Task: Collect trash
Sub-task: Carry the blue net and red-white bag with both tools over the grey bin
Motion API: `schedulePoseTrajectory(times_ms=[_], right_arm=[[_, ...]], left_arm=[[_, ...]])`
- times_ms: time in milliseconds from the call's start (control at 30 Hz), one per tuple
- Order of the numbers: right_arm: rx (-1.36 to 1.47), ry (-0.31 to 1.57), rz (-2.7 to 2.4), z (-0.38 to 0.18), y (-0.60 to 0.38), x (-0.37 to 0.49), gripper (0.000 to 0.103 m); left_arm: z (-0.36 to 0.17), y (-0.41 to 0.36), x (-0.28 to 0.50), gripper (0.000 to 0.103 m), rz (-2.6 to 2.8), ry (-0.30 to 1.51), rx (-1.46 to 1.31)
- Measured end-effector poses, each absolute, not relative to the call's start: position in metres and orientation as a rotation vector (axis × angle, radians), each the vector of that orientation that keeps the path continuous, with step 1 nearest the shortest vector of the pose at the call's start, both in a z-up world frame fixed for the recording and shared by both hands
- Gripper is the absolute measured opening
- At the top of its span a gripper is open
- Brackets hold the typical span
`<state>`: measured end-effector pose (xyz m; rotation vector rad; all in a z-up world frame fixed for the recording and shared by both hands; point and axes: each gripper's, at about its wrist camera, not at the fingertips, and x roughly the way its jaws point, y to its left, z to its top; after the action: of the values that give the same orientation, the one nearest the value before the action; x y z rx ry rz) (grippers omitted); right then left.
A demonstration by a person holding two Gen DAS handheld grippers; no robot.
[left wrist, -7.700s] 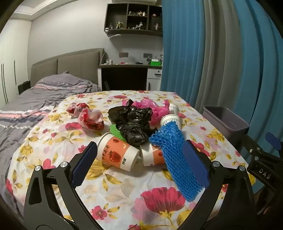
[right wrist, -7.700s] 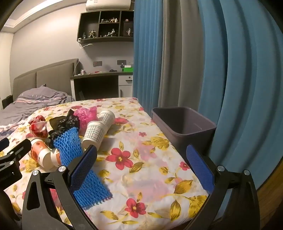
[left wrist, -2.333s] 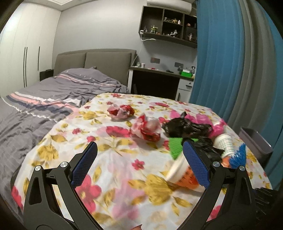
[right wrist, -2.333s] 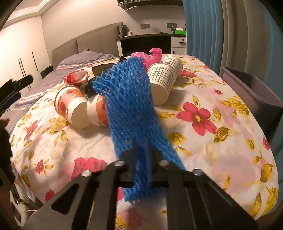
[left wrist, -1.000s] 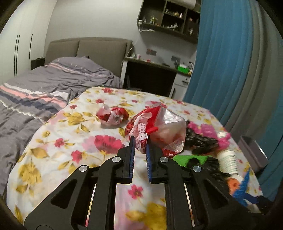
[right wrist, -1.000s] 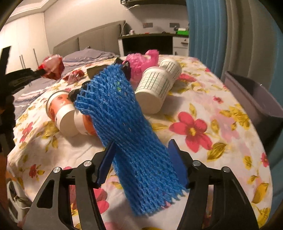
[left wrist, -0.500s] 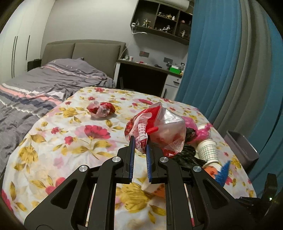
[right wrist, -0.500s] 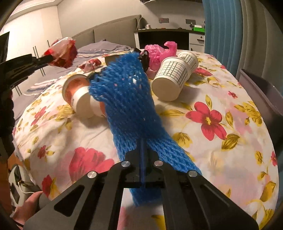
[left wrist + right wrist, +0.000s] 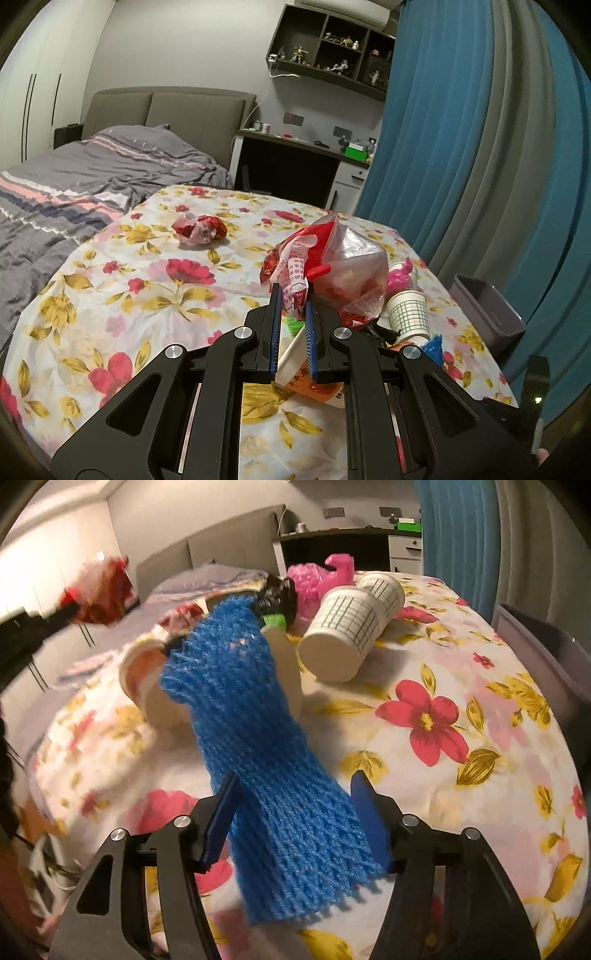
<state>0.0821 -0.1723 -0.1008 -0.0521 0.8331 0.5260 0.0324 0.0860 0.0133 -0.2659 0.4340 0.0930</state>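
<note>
While the floral tablecloth [image 9: 110, 295] is filling both views, only the left wrist view is showing the grey bin [image 9: 487, 314] whole at the table's right edge. The left gripper [image 9: 291, 306], tilted slightly downward, is clenching a red-and-clear plastic bag [image 9: 332, 266] above the cloth. The right gripper [image 9: 291, 808], pitched steeply down, is opening around the blue foam net [image 9: 258, 738].

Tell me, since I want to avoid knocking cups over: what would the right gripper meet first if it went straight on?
The right gripper, its jaws opening, would first meet the blue foam net already lying between them. The orange paper cups lie behind it, though depth is unclear.
</note>
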Motion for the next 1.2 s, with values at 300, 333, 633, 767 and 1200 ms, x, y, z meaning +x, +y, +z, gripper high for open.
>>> schedulePoseTrajectory(times_ms=[300, 333, 633, 767, 1200], right_arm=[[-0.139, 0.830, 0.545, -0.102, -0.168, 0.075, 0.056], [-0.142, 0.824, 0.547, -0.102, -0.168, 0.073, 0.050], [-0.147, 0.803, 0.582, -0.099, -0.160, 0.063, 0.011], [-0.087, 0.763, 0.572, -0.084, -0.178, 0.057, 0.011], [0.050, 0.610, 0.408, -0.040, -0.256, 0.059, 0.011]], left_arm=[[0.013, 0.083, 0.027, 0.011, 0.073, 0.427, -0.271], [0.013, 0.083, 0.027, 0.011, 0.072, 0.426, -0.272], [0.016, 0.069, 0.027, 0.011, 0.048, 0.429, -0.259], [0.022, 0.053, 0.029, 0.011, 0.010, 0.421, -0.227], [0.025, -0.020, 0.062, 0.011, -0.146, 0.417, -0.172]])
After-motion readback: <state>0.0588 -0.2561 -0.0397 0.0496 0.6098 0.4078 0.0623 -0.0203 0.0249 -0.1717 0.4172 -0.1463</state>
